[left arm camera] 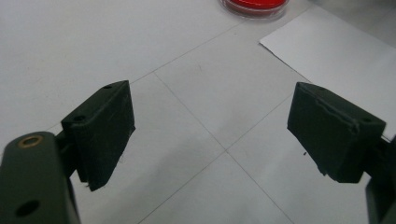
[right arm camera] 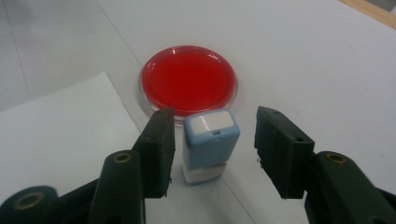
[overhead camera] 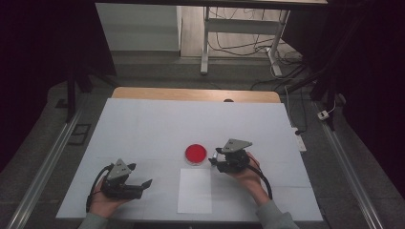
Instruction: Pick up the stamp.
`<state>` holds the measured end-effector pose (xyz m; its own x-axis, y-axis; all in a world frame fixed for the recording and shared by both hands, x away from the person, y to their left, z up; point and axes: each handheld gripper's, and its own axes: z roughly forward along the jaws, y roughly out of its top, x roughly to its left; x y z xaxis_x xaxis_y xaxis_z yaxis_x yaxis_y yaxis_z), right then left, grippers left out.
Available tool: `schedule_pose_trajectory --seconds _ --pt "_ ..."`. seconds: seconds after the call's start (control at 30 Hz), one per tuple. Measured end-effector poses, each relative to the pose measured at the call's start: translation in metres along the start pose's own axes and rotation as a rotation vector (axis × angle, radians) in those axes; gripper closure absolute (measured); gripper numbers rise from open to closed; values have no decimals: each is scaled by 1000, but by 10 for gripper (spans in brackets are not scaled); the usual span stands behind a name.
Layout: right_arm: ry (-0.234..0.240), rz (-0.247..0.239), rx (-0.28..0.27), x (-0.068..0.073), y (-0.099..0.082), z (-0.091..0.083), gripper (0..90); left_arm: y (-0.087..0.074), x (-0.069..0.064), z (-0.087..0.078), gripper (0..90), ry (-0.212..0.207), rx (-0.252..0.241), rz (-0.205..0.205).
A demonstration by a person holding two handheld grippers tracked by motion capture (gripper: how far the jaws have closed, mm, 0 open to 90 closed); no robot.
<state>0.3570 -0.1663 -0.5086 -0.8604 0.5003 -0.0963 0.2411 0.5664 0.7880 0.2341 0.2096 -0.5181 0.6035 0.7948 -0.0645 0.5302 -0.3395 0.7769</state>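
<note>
A small blue-and-white stamp [right arm camera: 210,144] stands upright on the white table, just in front of a round red dish [right arm camera: 189,84]. My right gripper [right arm camera: 212,151] has its black jaws on either side of the stamp. One jaw is very close to it and the other stands a clear gap away, so the pads do not press on it. In the high view the right gripper [overhead camera: 215,158] sits just right of the red dish [overhead camera: 196,153]. My left gripper [overhead camera: 141,174] rests at the near left, open wide with nothing between its fingers [left arm camera: 102,130].
A white paper sheet [overhead camera: 195,191] lies on the table [overhead camera: 143,124] between the two hands, just in front of the dish. The wooden table edge [overhead camera: 196,94] runs along the far side. Cables and a desk frame are on the floor beyond.
</note>
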Motion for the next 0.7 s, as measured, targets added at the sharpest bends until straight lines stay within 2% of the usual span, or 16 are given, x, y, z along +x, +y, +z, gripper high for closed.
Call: schedule_pose_trajectory --seconds 0.17,0.2,0.23,0.37,0.7 --pt "4 -10 4 1 0 1 561 0 0 0 153 0 -2 0" --pt "7 -13 6 1 0 0 616 0 0 0 153 1 -1 1" --pt "12 -13 5 1 0 0 635 0 0 0 153 1 -1 1" --pt "24 -7 3 0 0 0 653 0 0 0 153 3 4 2" --pt "-8 9 -54 2 4 -9 658 0 0 0 155 4 1 4"
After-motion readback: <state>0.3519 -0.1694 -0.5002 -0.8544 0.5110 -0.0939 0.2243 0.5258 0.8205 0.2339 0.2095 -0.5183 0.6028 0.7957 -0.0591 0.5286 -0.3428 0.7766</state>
